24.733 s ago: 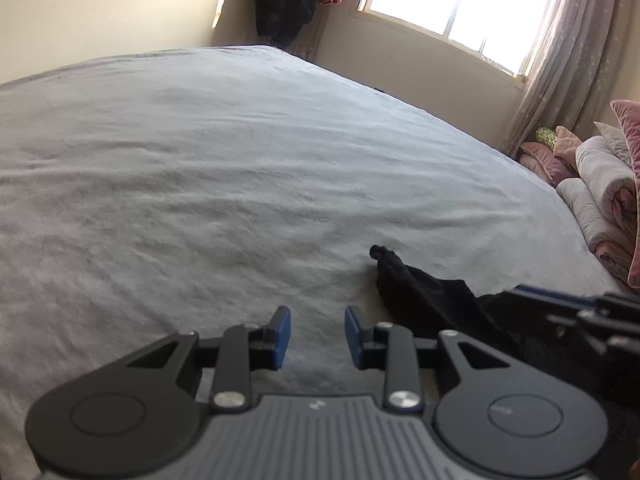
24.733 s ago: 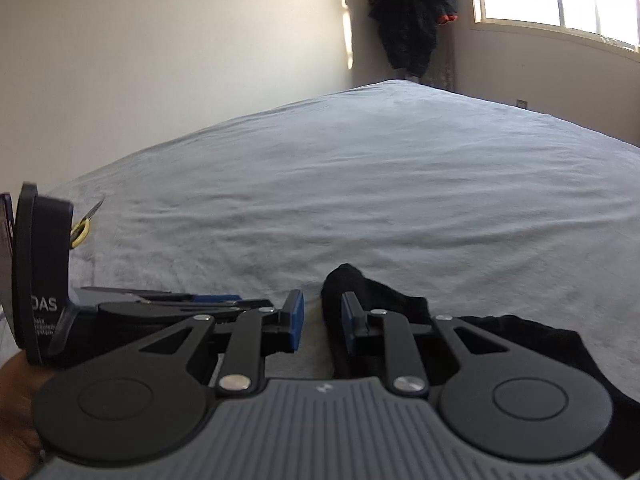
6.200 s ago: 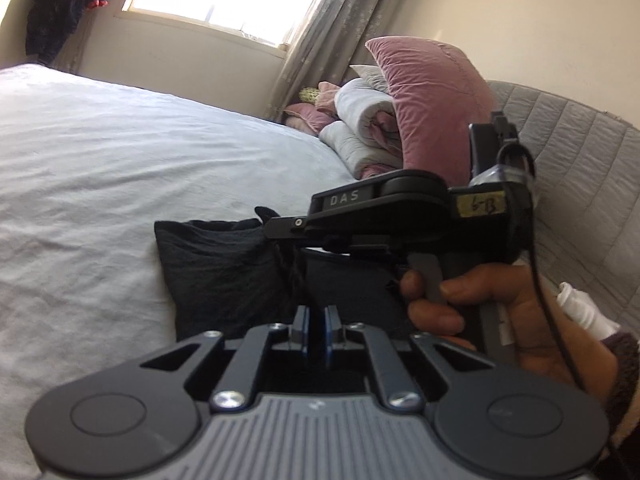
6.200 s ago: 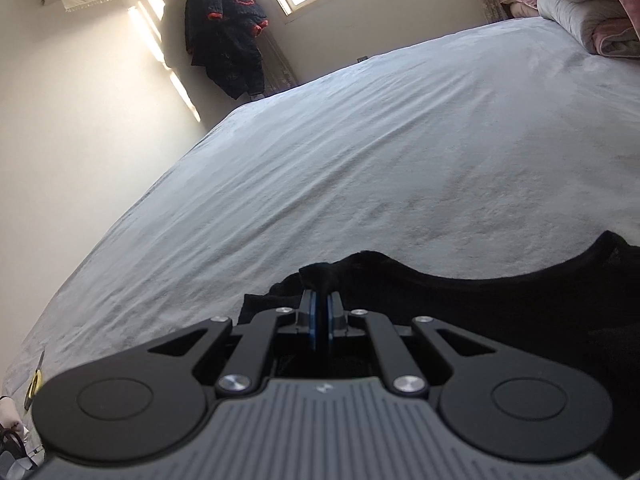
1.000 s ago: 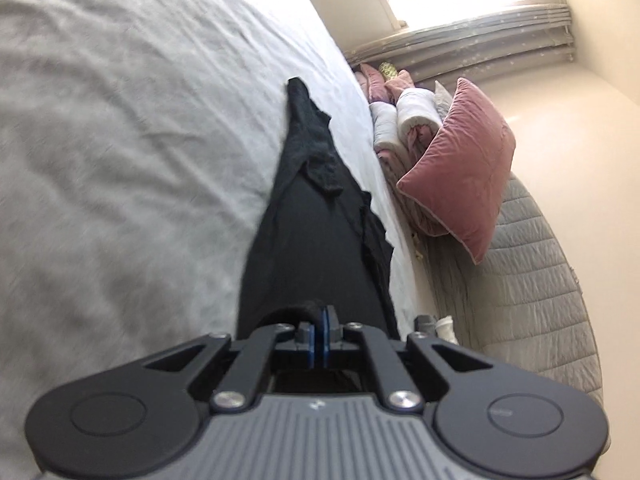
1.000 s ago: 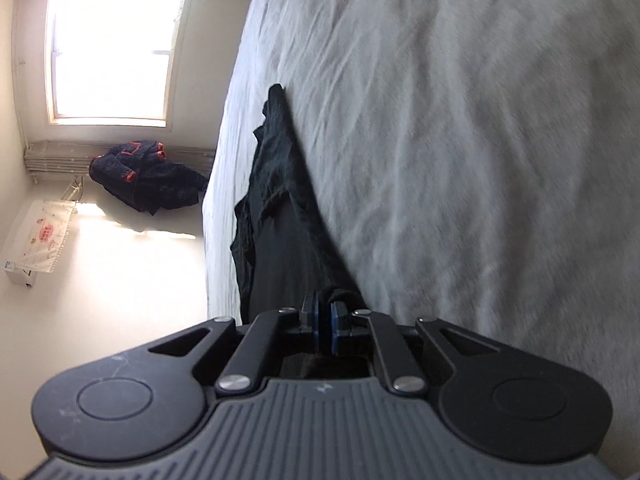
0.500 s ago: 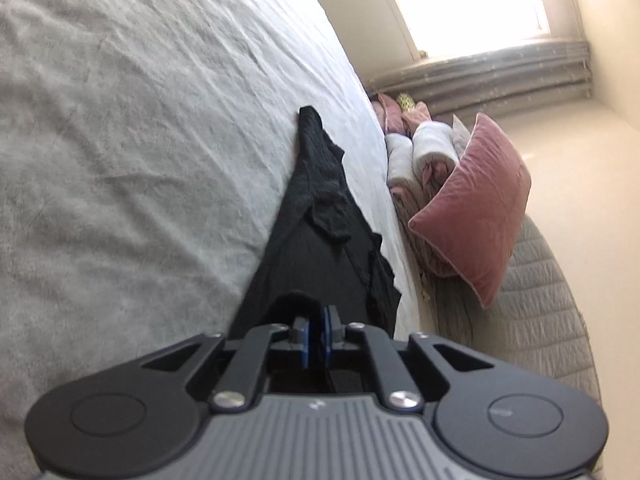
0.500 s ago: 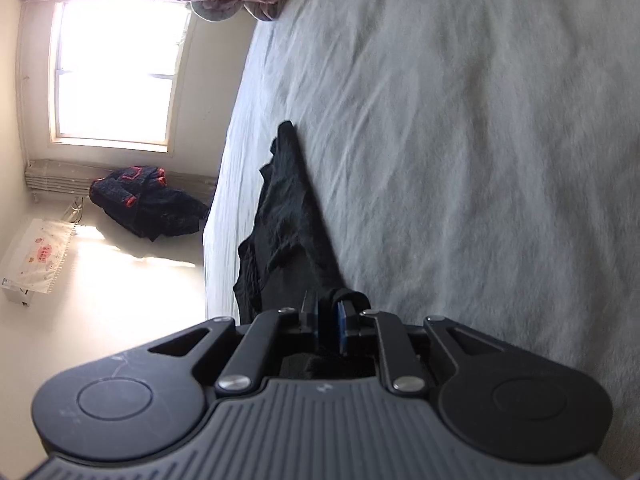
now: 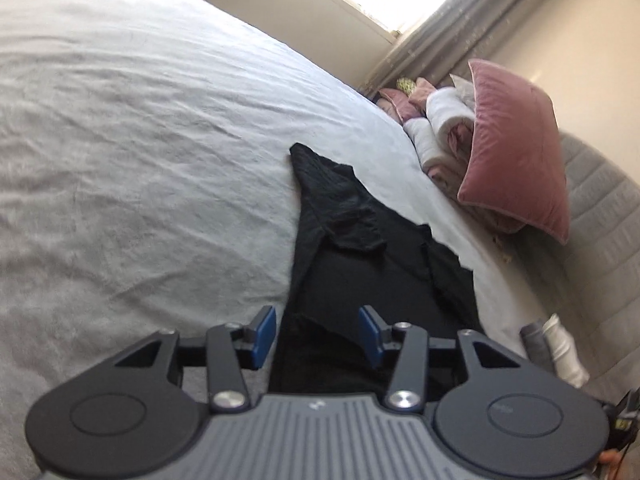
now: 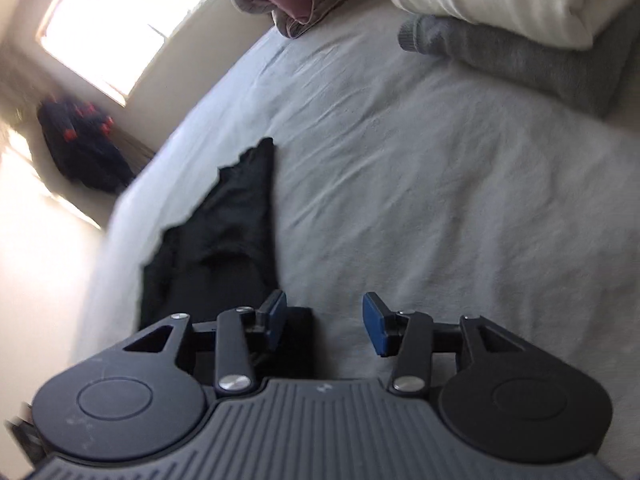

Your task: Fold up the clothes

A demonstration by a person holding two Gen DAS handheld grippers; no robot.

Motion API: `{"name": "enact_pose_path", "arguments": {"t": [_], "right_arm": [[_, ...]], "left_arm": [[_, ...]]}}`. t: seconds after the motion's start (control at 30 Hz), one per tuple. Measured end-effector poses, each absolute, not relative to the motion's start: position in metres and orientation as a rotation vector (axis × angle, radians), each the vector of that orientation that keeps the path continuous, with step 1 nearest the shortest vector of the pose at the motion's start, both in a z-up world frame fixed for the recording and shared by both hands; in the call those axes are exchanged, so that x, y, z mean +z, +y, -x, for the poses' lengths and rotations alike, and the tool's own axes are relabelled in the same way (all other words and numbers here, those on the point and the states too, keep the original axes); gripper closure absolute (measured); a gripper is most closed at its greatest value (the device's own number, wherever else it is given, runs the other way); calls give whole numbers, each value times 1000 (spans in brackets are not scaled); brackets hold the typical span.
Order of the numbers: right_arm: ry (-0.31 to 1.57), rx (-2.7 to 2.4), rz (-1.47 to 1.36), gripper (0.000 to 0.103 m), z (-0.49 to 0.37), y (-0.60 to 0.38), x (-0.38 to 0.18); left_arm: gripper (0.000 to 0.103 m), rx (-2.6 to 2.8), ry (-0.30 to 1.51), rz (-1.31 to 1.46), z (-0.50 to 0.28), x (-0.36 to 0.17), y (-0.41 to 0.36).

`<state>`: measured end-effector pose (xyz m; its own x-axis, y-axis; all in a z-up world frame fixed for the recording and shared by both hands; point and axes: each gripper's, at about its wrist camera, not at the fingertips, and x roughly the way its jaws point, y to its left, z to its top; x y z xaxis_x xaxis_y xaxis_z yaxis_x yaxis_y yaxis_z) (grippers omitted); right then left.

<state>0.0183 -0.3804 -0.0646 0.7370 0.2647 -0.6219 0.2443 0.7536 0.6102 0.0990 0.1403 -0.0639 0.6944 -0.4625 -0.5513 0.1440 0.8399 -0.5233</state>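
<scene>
A black garment point(image 9: 360, 248) lies stretched long and narrow on the grey bed sheet point(image 9: 140, 160), one sleeve folded across its middle. In the left wrist view my left gripper point(image 9: 318, 334) hovers over the garment's near end; its jaws are opening, the cloth lies below the gap and the blue pads do not press it. In the right wrist view the same garment point(image 10: 228, 224) runs away to the left. My right gripper point(image 10: 324, 330) is also opening, with bare sheet between its pads and the cloth edge just under its left finger.
A pink pillow point(image 9: 516, 152) and rolled bedding point(image 9: 440, 128) are piled by the grey padded headboard point(image 9: 600, 216). Folded white and grey clothes point(image 10: 520, 20) are stacked on the sheet point(image 10: 420, 184) at the upper right. A dark jacket point(image 10: 80, 148) hangs by the window.
Both grippers went from shut on the garment's ends to open, letting the cloth go. Both have lifted and rolled, so the views have turned.
</scene>
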Motion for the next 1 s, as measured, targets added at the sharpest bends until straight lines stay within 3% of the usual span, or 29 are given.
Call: {"name": "enact_pose_path", "arguments": {"t": [0.17,0.33,0.47,0.67,0.83,0.9,1.0], "right_arm": [[743,36,-676,56,-20,-373,-59],[714,40,-599,56,-14,-371,-43],[795,101,-449,56,-14,-358,-40],[908,185,-329,56,-26,-337,-56],[871,169,-296,56,-42,-326,-62],[808,150,-329,56,-45,-325,-65],[742,113,-428,56,-44,-334,-68]], "left_arm": [[59,-356,721,247,-93,-65,113],[69,-342,711,150,-90,-71,100],[76,-350,708,132,-90,-70,96],[77,-333,716,95,-92,-70,89],[78,-320,708,85,-91,-71,86],[96,-310,698,99,-91,-71,86],[98,-291,664,156,-87,-69,91]]}}
